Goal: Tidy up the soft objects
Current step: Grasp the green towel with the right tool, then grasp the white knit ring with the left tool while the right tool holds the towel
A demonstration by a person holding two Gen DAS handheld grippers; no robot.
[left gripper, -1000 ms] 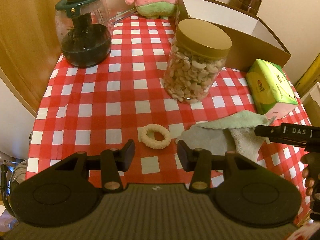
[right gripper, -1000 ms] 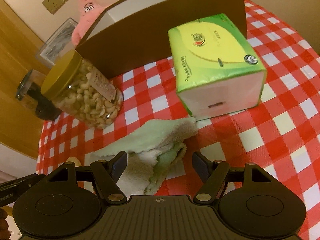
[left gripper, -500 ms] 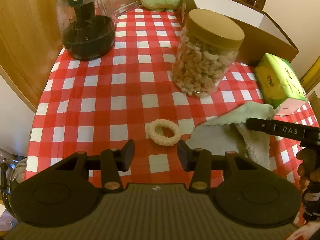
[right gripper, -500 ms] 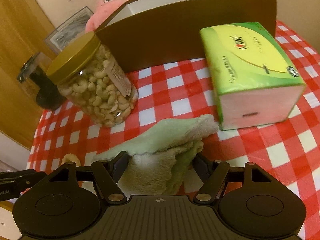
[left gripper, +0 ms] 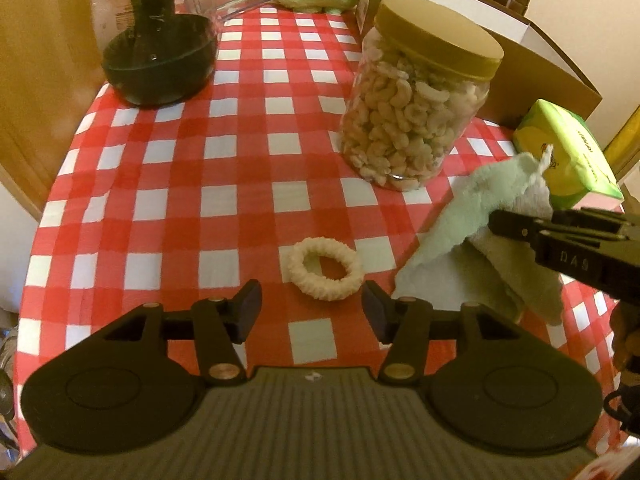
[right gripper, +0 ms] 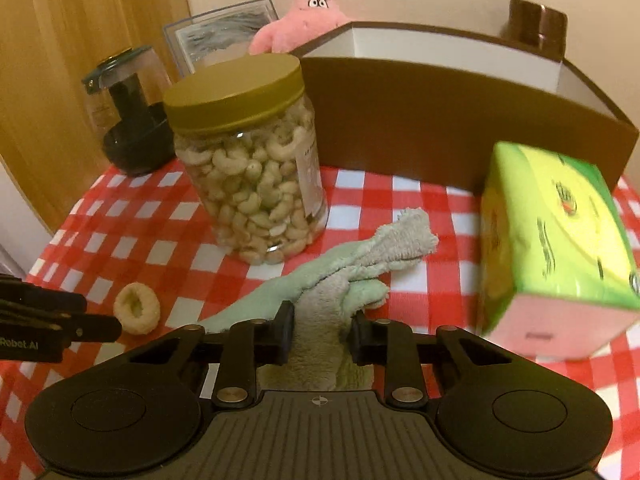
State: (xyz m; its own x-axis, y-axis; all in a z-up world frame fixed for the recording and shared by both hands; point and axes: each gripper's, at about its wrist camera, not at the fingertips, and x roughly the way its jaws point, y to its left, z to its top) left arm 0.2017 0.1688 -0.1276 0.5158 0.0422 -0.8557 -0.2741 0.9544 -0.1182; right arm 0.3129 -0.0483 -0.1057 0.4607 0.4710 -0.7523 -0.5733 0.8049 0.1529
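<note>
A cream scrunchie point(left gripper: 325, 274) lies on the red-checked tablecloth point(left gripper: 168, 168), just ahead of my left gripper point(left gripper: 310, 306). Its jaws are opening, with nothing between them. The scrunchie point(right gripper: 137, 314) also shows in the right wrist view beside the left gripper point(right gripper: 114, 326). My right gripper point(right gripper: 322, 330) is closing, and its pads press on a bunched pale-green towel point(right gripper: 360, 264). In the left wrist view the towel point(left gripper: 468, 216) rises from the cloth in the right gripper point(left gripper: 504, 222). A pink plush point(right gripper: 308, 20) sits at the back.
A brown box point(right gripper: 440, 128) with a white inside stands at the back right. A green tissue pack point(right gripper: 552, 240) sits in front of it. A jar of cashews point(left gripper: 416, 108) stands mid-table, and a dark glass chopper point(left gripper: 160, 52) is at the back left.
The right gripper rolled and closed on the towel, bunching and lifting it. The left gripper sank closer to the scrunchie and its jaws widened.
</note>
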